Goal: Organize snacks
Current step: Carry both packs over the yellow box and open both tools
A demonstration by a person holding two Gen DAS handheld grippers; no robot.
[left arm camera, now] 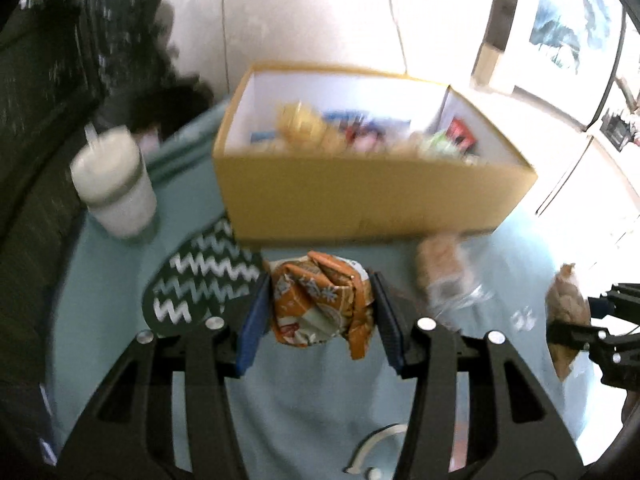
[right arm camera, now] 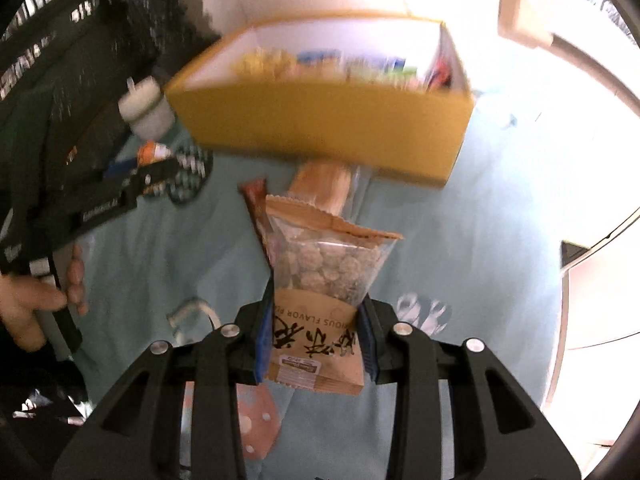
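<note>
Gripping orange packet (left arm camera: 320, 304) between left tongs (left arm camera: 320, 312), box (left arm camera: 360, 200) beyond

- I see a matt yellow cardboard box (left arm camera: 372, 196) with a smooth white inside.
- My left gripper (left arm camera: 320, 312) holds a crinkled, glossy orange foil packet (left arm camera: 320, 304).
- My right gripper (right arm camera: 316, 340) holds a kraft-paper bag (right arm camera: 320, 292) with a clear plastic window.
- The teal tablecloth (left arm camera: 120, 280) looks like soft matt fabric.

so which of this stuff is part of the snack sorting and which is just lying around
Part of the job:
- orange snack pack in the left tongs
- nut bag in the right tongs
- yellow box of snacks
- clear wrapped snack

Lying about:
- white lidded cup
- zigzag cloth
</note>
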